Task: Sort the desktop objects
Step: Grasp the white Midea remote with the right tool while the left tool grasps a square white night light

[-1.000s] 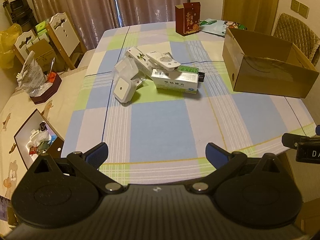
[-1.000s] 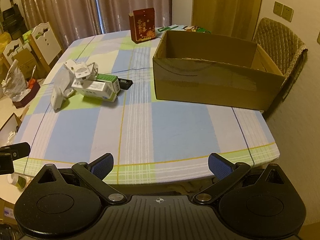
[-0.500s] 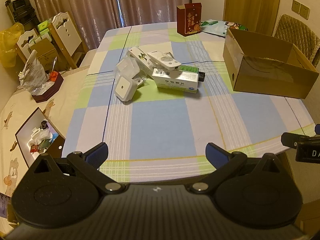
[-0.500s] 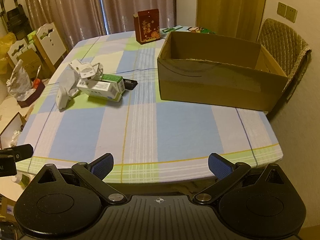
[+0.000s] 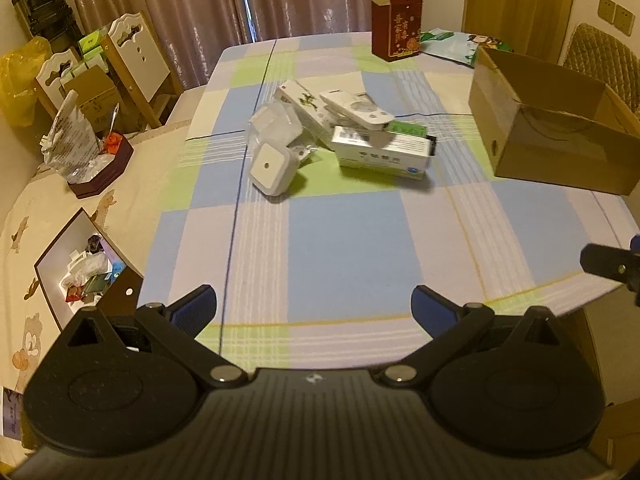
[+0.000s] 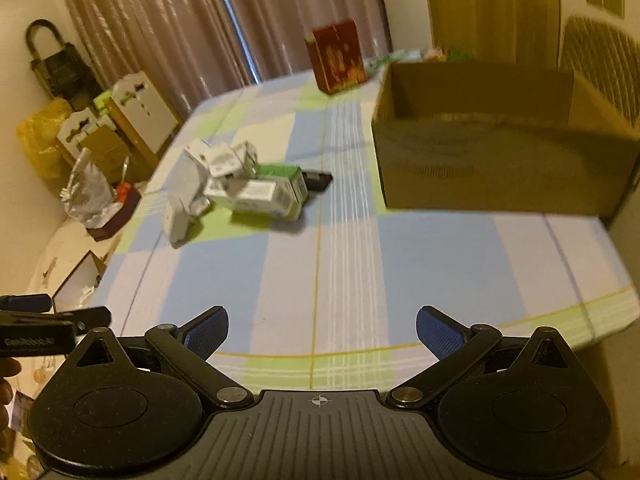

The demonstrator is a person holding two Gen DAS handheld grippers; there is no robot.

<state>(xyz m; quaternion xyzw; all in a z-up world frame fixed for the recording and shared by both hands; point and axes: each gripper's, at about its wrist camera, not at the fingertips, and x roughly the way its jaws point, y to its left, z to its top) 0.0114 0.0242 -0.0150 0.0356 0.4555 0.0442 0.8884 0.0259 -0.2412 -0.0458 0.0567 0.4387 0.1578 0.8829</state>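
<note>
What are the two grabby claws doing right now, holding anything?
Left gripper: fingers open, holding nothing, above the near table edge.
Right gripper: fingers open, holding nothing, above the near table edge.

Tablecloth (image 5: 352, 240) — checked in blue, lilac, green and cream, with yellow lines. Cardboard box (image 5: 560, 152) — plain brown. Carton (image 5: 396, 26) — dark red, gold print. Medicine box (image 5: 380, 156) white and green. Pads (image 6: 440, 332) blue.

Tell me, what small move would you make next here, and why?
Probably ease the left tool forward toward the pile of small boxes. Both tools, right one included, are open and empty near the table's front edge, the cardboard box waits at right, and nothing is sorted yet.
</note>
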